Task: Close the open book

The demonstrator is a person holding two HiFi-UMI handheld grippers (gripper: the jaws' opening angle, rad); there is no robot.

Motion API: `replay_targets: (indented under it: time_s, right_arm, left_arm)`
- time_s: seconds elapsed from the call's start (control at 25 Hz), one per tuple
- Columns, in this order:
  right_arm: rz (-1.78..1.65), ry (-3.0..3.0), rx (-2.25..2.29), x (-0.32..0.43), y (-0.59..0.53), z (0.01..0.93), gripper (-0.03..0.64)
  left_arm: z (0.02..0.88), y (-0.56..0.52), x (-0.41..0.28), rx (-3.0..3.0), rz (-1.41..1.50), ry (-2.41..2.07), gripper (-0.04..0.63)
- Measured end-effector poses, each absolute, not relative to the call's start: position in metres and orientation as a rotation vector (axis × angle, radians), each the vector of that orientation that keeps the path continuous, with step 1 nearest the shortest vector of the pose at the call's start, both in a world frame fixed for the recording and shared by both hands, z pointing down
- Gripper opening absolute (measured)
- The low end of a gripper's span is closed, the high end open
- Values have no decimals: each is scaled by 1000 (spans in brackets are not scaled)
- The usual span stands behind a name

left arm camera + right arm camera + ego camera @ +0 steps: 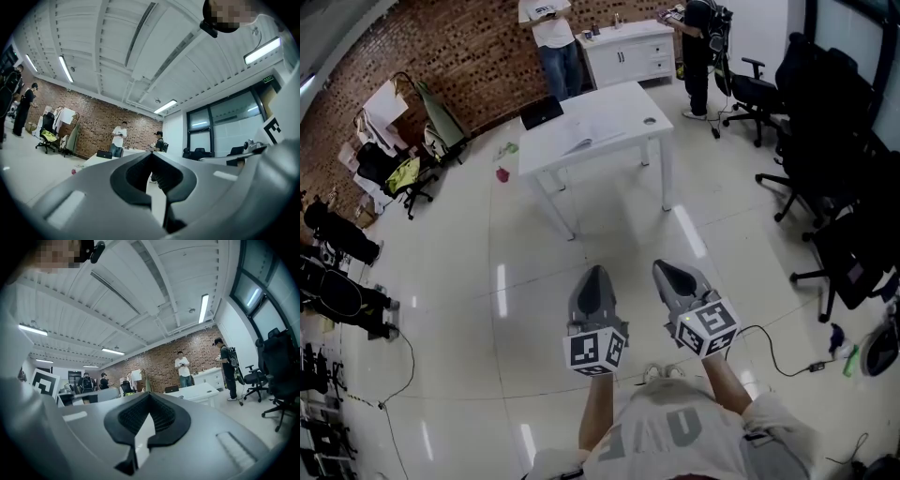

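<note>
The open book (587, 142) lies flat, pages up, on the white table (623, 103) far ahead of me in the head view. Both grippers hang over the bare floor, well short of the table and pointing towards it. The left gripper (594, 274) is shut with nothing in it, its jaw tips touching (151, 153). My right gripper (668, 268) is also shut and empty (149, 394). The table appears small and distant over the jaws in the left gripper view (96, 159) and in the right gripper view (199, 391). I cannot make out the book in either gripper view.
A black laptop (542, 112) and a small round object (650, 120) share the table. Two people stand by a white cabinet (628, 52) at the brick wall. Office chairs (830, 141) crowd the right side. A cable (778, 361) runs over the floor at right, and a pink item (502, 173) lies left of the table.
</note>
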State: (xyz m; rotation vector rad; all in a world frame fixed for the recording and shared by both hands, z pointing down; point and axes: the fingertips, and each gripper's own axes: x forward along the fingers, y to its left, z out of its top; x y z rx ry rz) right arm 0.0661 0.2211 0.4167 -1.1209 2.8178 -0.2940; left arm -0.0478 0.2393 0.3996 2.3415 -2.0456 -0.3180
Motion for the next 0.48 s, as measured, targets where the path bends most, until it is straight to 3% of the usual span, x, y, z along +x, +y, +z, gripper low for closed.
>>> replay_targets:
  time_s: [0.48]
  right_arm:
    - [-431,2854,-1098,93,199,454,3]
  left_arm:
    - [419,214,-43,2281,-273,-2086,9]
